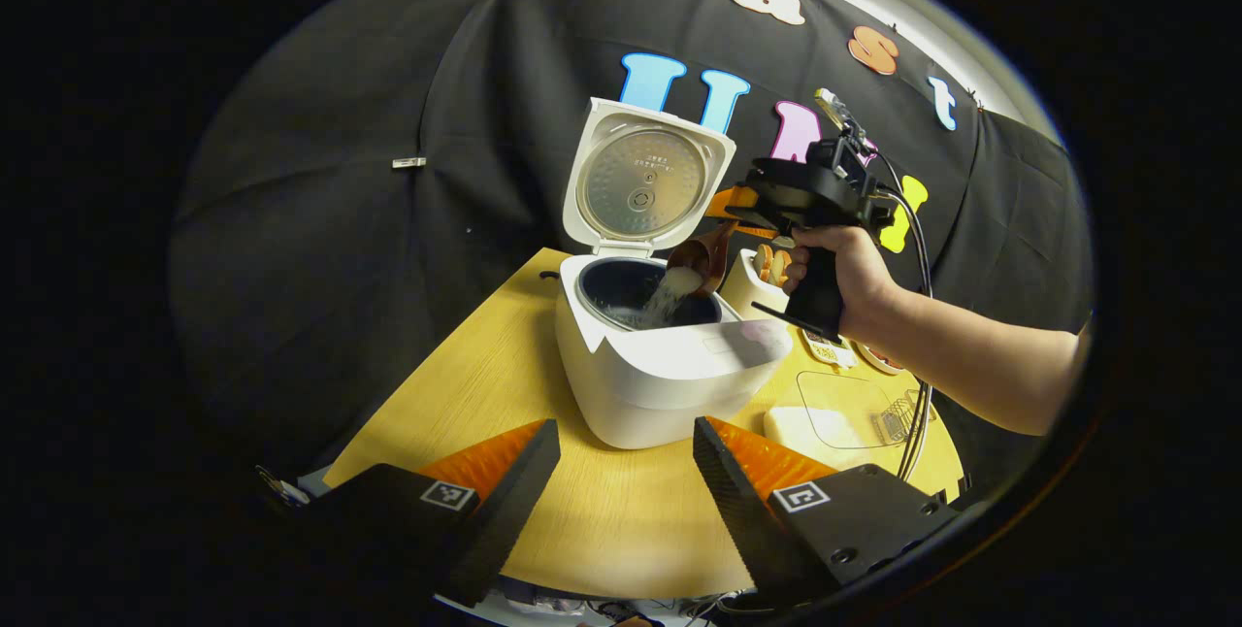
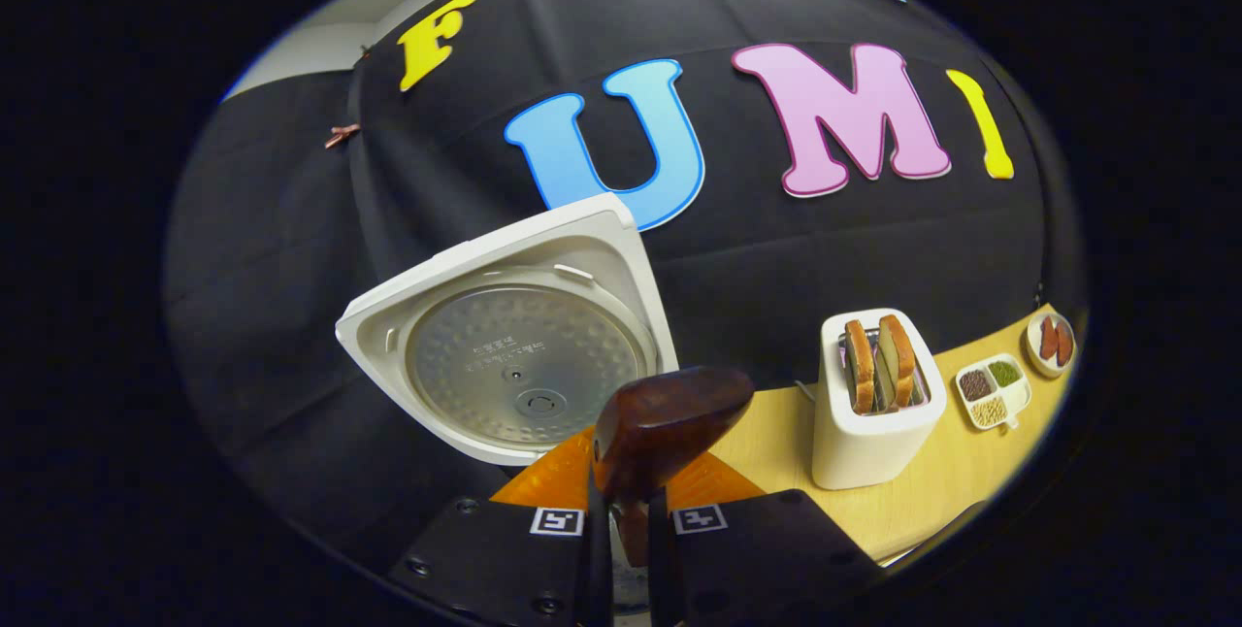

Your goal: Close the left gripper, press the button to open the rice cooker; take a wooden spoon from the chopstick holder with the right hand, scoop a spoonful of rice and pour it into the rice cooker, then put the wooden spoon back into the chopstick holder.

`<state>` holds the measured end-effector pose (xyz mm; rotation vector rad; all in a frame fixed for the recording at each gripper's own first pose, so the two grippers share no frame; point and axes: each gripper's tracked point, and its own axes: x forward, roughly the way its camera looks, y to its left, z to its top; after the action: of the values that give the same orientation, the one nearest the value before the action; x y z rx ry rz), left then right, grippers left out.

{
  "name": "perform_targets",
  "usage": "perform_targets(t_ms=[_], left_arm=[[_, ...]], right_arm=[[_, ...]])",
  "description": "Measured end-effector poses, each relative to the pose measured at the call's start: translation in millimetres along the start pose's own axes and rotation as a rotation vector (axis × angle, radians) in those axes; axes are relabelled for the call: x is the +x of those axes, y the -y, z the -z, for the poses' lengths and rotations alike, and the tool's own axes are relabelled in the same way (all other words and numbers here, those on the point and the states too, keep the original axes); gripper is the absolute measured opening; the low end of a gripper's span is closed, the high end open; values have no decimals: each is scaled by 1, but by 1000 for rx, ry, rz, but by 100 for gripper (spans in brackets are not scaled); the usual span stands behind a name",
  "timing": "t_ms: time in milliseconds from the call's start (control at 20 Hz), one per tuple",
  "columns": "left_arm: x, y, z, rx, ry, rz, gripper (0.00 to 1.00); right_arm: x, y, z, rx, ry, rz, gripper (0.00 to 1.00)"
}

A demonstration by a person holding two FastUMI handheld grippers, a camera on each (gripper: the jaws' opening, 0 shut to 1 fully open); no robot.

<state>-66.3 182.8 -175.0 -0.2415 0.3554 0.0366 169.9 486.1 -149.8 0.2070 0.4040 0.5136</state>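
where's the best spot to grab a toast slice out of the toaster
Grip the crust edge that sticks up above the toaster slot, coming straight down from above. The two toast slices stand upright side by side, so set the fingers across one slice's flat faces; the gap between them looks narrow.

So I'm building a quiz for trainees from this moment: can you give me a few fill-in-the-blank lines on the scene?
1. The rice cooker has its lid standing ____.
2. The right gripper is shut on the wooden ____.
3. White ____ pours from the spoon into the cooker's pot.
4. The toaster holds ____ slices of bread.

Missing words: open; spoon; rice; two
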Motion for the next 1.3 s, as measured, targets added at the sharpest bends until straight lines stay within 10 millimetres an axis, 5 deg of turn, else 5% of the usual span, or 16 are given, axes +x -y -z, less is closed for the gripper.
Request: perform_targets(t_ms=[750, 1000, 1300], left_arm=[[-12, -37, -7, 2, 22, -74, 96], [-22, -36, -8, 5, 40, -96, 96], [-28, -14, -7, 5, 58, -87, 96]], right_arm=[[-11, -75, 38, -639, 22, -172, 18], [-13, -82, 35, -528, 6, -178, 18], [-47, -49, -11, -349, 31, -126, 19]])
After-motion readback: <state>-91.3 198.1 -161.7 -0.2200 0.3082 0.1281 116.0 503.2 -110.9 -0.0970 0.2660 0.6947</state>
